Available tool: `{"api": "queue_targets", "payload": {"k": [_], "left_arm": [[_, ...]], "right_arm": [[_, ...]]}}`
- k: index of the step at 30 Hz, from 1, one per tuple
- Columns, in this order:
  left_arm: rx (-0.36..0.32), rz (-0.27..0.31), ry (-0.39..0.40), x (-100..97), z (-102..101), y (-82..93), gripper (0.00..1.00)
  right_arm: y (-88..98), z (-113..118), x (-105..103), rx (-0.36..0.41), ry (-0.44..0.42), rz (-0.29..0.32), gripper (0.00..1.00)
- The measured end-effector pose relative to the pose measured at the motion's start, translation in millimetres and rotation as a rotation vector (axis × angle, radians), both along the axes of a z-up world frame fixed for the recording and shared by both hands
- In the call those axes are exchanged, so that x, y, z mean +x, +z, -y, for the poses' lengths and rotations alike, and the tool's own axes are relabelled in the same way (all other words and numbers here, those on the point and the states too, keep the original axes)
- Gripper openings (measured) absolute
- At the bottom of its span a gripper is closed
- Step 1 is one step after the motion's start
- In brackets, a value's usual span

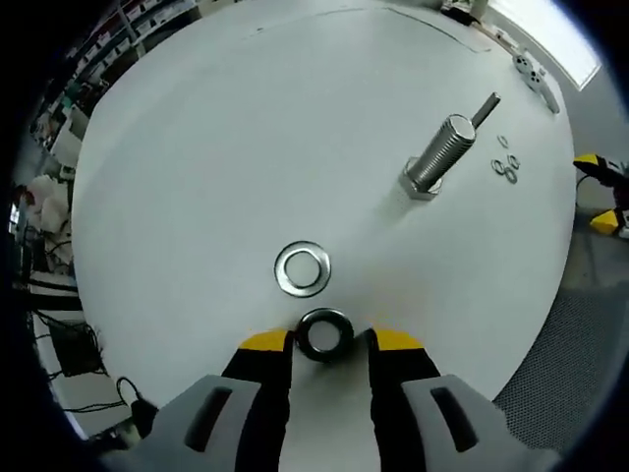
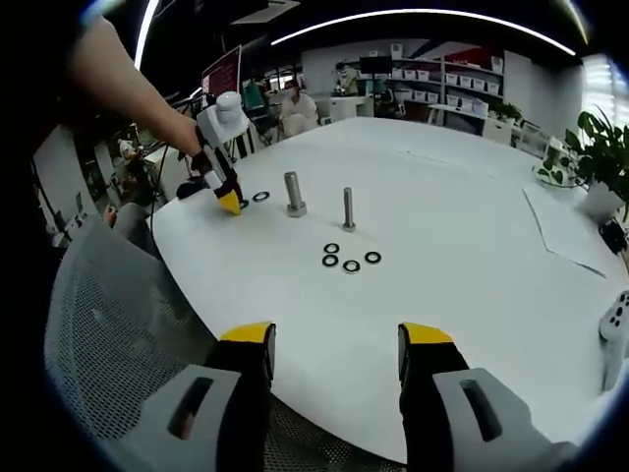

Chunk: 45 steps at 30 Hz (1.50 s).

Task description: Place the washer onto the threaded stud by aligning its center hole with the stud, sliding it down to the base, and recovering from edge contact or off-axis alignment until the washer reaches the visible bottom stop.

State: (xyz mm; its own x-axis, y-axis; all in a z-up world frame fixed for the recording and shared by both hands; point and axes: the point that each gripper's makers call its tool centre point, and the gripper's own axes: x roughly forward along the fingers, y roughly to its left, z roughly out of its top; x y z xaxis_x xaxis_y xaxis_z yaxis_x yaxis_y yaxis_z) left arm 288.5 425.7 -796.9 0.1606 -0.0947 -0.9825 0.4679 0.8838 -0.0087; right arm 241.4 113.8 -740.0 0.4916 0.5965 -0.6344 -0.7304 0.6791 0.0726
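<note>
left gripper [image 1: 331, 340] jaws straddle nut [image 1: 325, 332], washer [image 1: 302, 267] beside.

Left gripper [image 1: 329, 340] jaws flank a nut [image 1: 324, 333] (washer [image 1: 302, 267] beyond).

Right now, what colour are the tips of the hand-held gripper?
Yellow fingertips on the left hand-held gripper; clearest in the left gripper view.

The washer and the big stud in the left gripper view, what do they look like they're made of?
Washer: probably plated steel, judging by its bright silvery flat ring with glare. Stud: likely steel too; grey metallic sheen, fine thread ridges, shiny rounded top. The exact alloy can't be told.
</note>
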Motion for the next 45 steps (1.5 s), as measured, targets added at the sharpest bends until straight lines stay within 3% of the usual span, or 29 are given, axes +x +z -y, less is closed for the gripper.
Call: {"api": "queue_targets", "payload": {"k": [5, 16, 45], "left_arm": [[0.002, -0.020, -0.001, 1.1, -5.3, 0.2, 0.22], [0.024, -0.047, -0.025, 0.7, -4.3, 0.2, 0.23], [0.007, -0.043, -0.049, -0.7, -2.3, 1.4, 0.19]], "right_arm": [[0.5, 0.6, 0.7, 0.002, -0.006, 0.001, 0.53], [1.5, 0.3, 1.2, 0.006, -0.010, 0.004, 0.52], [1.9, 0.9, 2.4, 0.005, -0.011, 0.011, 0.51]]}}
